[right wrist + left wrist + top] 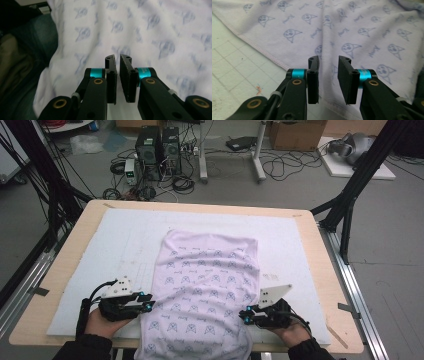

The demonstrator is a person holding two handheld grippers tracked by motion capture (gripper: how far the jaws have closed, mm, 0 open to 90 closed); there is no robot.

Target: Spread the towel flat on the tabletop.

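Cloth: we see the printed lilac cloth [202, 290] spread on the white mat [100, 255], its near end over the table's near edge.
Left gripper [148, 304]: at the cloth's left hem, jaws narrowly parted, pinching nothing.
Right gripper [243, 315]: at the right hem, jaws nearly closed with a slim gap, empty; we judge both are placed for a paired lift.

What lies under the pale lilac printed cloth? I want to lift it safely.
The pale lilac printed cloth lies on a white gridded mat atop the light wooden table. Its near end hangs over the table edge. Anything beneath its middle is covered.
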